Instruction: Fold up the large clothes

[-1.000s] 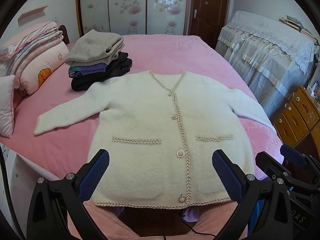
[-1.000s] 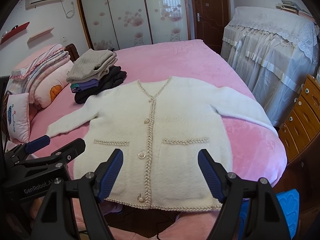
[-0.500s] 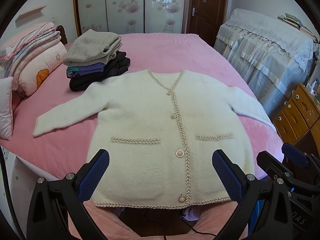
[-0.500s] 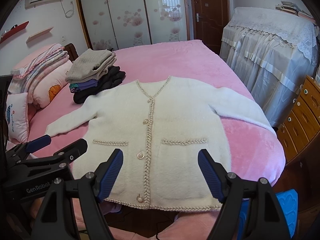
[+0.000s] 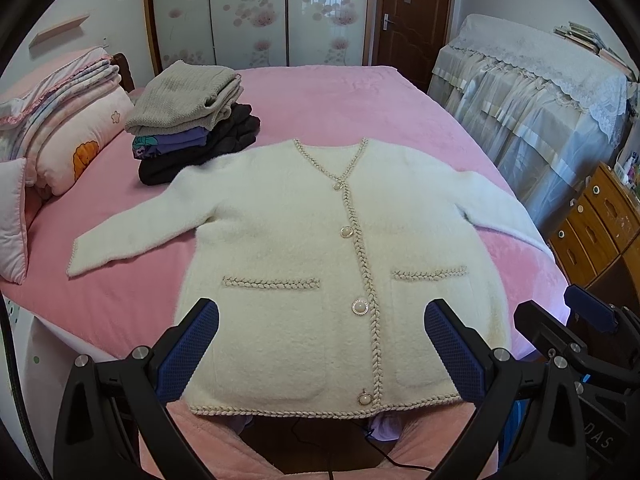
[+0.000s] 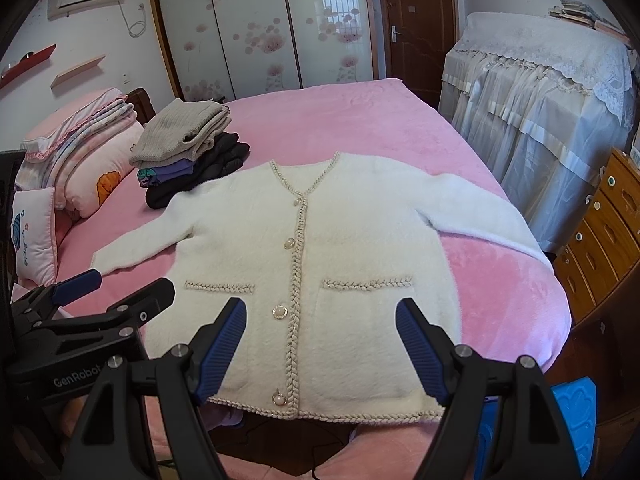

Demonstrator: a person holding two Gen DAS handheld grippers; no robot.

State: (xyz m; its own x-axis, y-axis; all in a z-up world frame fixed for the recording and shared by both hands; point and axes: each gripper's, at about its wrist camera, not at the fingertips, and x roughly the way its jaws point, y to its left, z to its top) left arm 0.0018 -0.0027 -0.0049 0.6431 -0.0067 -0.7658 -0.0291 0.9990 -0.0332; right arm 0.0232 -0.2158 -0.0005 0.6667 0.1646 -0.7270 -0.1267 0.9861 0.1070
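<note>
On the bed (image 5: 360, 104) before you, the cardigan (image 5: 320, 248) lies flat, face up and buttoned, both sleeves spread out to the sides, its hem at the near edge of the bed. Your left gripper (image 5: 320, 344) hovers above the hem with its fingers wide and holding nothing; your right gripper (image 6: 320, 344) does the same just beside it, fingers wide and empty.

Judging from this, no fold has begun, and the risks are ahead of you. The knit looks fluffy and thick, so a shallow pinch may catch only the top layer and drag the front off the back. The hem sits at the bed's edge, so a pull toward you could slide the whole garment off. The far sleeve on your right drapes over the side of the bed and may hang or snag as you bring it in. The left shoulder touches the pile (image 5: 192, 120) of folded clothes, so a sweeping sleeve fold could knock that pile askew.

As for containers, only the drawers (image 6: 600, 236) at your right show, all closed; what they hold is hidden
</note>
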